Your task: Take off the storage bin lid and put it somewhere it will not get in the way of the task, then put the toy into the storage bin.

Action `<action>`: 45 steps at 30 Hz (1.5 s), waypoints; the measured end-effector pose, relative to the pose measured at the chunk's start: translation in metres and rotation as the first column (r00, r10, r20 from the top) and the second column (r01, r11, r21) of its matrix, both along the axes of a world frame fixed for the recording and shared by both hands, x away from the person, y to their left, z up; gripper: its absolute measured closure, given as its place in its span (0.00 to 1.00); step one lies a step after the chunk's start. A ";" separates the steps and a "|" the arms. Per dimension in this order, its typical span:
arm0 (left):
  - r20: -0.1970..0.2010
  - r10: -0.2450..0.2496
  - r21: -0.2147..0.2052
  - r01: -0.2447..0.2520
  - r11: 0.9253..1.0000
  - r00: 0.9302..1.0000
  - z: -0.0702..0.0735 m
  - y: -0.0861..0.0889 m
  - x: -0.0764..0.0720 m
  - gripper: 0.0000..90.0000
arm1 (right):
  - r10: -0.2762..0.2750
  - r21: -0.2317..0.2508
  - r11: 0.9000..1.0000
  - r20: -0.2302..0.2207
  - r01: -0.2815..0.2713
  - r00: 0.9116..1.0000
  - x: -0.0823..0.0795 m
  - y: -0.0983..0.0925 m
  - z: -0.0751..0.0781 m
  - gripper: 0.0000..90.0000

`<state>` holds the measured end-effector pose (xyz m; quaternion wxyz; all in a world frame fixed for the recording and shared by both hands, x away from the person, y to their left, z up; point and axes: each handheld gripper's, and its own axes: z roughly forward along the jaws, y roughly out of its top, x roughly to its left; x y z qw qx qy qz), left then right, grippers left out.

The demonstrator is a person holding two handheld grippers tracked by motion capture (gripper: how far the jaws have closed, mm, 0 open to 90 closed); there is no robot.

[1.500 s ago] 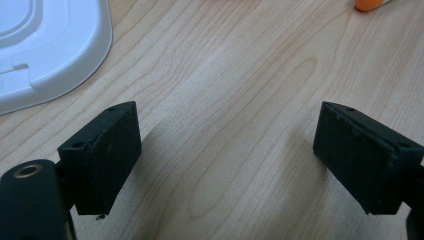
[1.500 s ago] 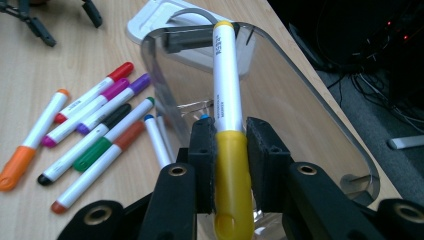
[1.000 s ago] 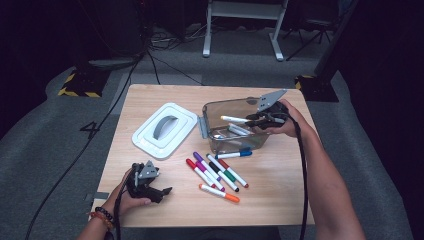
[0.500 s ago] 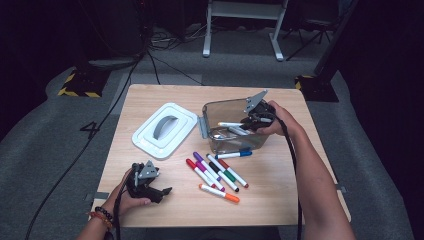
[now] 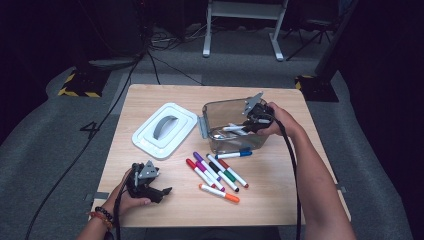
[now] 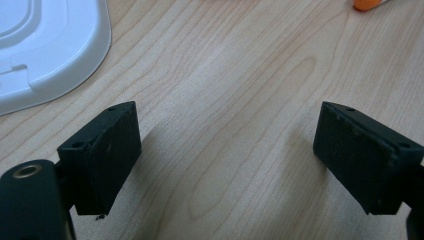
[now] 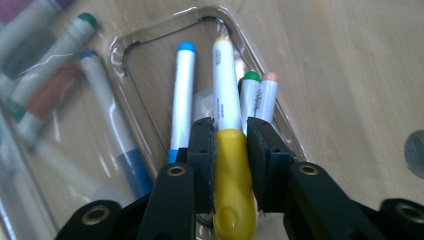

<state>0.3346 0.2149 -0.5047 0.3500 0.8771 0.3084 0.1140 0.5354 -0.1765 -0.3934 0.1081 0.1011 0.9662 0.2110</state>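
**Right tongs over the bin with a yellow marker, jaws just easing apart**

Right tongs (image 7: pixel 229 142) are hanging inside the clear plastic bin (image 5: pixel 212 112), yellow marker (image 7: pixel 226 120) sitting between the jaws, which have just been opening; the pads are looking still against the barrel, but I cannot tell if they're pressing. Marker is pointing down at the bin floor, among a blue-capped, a green-capped and a pink-capped one already lying there.

Left tongs (image 6: pixel 227 150) are resting released on bare bench (image 5: pixel 280 200) near the front-left corner, nothing between the jaws, open wood all round.

Room: the bin is sitting right of centre, its white lid (image 5: pixel 165 131) lying flat just left of it. Loose markers (image 5: pixel 216 172) are fanning out in front of the bin, one blue marker (image 5: pixel 235 154) touching or nearly touching its front wall. Front-right bench is free.

Surfaces: light wood grain, smooth glossy bin with rounded corners, matte black blocky pads.

Hard to read: bin walls are blurring the markers outside it in the right gripper view; the lid is cut off in the left gripper view.
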 end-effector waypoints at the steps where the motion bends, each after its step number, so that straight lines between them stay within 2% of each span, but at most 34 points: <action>1: 0.000 0.000 0.000 0.000 1.000 1.000 0.000 0.000 0.000 0.14 | -0.001 0.010 1.000 -0.007 0.002 1.000 0.000 0.000 0.000 0.77; 3: 0.000 0.000 0.000 0.000 1.000 1.000 0.000 0.000 0.000 0.14 | -0.009 0.031 0.999 0.000 0.009 1.000 0.001 -0.002 0.001 0.72; 8: 0.001 0.001 0.000 -0.001 1.000 1.000 0.000 0.000 0.000 0.14 | -0.041 0.121 0.992 0.012 0.040 0.999 -0.002 -0.009 0.008 0.63; 11: 0.000 0.000 0.000 0.000 1.000 1.000 0.000 0.000 0.000 0.14 | -0.044 0.170 0.985 0.029 0.039 0.999 -0.009 -0.013 0.017 0.57; 14: 0.001 -0.001 -0.001 0.001 1.000 1.000 0.000 0.000 0.000 0.14 | -0.054 0.195 0.980 0.058 0.042 0.997 -0.015 -0.017 0.026 0.51; 16: 0.001 -0.001 -0.001 0.001 1.000 1.000 0.000 0.000 0.000 0.14 | -0.063 0.222 0.974 0.077 0.045 0.995 -0.021 -0.021 0.033 0.49; 19: 0.001 0.001 -0.001 -0.001 1.000 1.000 0.000 0.000 0.000 0.14 | -0.079 0.280 0.959 0.096 0.049 0.992 -0.035 -0.029 0.042 0.47; 22: 0.001 0.001 -0.001 -0.001 1.000 1.000 0.000 0.000 0.000 0.14 | -0.078 0.295 0.954 0.107 0.044 0.991 -0.042 -0.031 0.044 0.47; 23: 0.001 0.001 -0.001 -0.001 1.000 1.000 0.000 0.000 0.000 0.14 | -0.083 0.324 0.945 0.115 0.042 0.990 -0.051 -0.036 0.049 0.46; 25: 0.001 0.000 0.000 0.000 1.000 1.000 0.000 0.000 0.000 0.14 | -0.093 0.341 0.939 0.132 0.043 0.987 -0.060 -0.042 0.053 0.46; 26: 0.001 0.000 0.000 0.000 1.000 1.000 0.000 0.000 0.000 0.14 | -0.093 0.341 0.939 0.132 0.043 0.987 -0.060 -0.042 0.053 0.46; 27: 0.001 0.000 0.000 0.000 1.000 1.000 0.000 0.000 0.000 0.14 | -0.108 0.364 0.930 0.143 0.049 0.984 -0.070 -0.048 0.057 0.46; 30: 0.001 0.000 -0.001 0.000 1.000 1.000 0.000 0.000 0.000 0.14 | -0.117 0.384 0.922 0.154 0.049 0.981 -0.083 -0.056 0.061 0.47; 36: 0.002 0.000 -0.001 0.000 1.000 1.000 0.000 0.000 -0.001 0.14 | -0.134 0.412 0.909 0.159 0.057 0.978 -0.112 -0.069 0.056 0.48; 39: 0.002 0.000 -0.002 0.000 1.000 1.000 0.000 0.000 -0.001 0.14 | -0.134 0.410 0.910 0.155 0.060 0.979 -0.128 -0.075 0.044 0.48; 42: 0.003 -0.001 -0.002 0.001 1.000 1.000 0.000 0.000 -0.001 0.14 | -0.129 0.397 0.916 0.157 0.056 0.979 -0.136 -0.076 0.037 0.48; 43: 0.001 -0.003 -0.004 0.003 1.000 1.000 0.000 0.000 -0.001 0.14 | -0.129 0.392 0.918 0.151 0.060 0.980 -0.144 -0.076 0.026 0.48; 45: 0.002 -0.003 -0.004 0.003 1.000 1.000 0.000 0.000 -0.001 0.14 | -0.128 0.391 0.918 0.141 0.064 0.982 -0.147 -0.076 0.019 0.48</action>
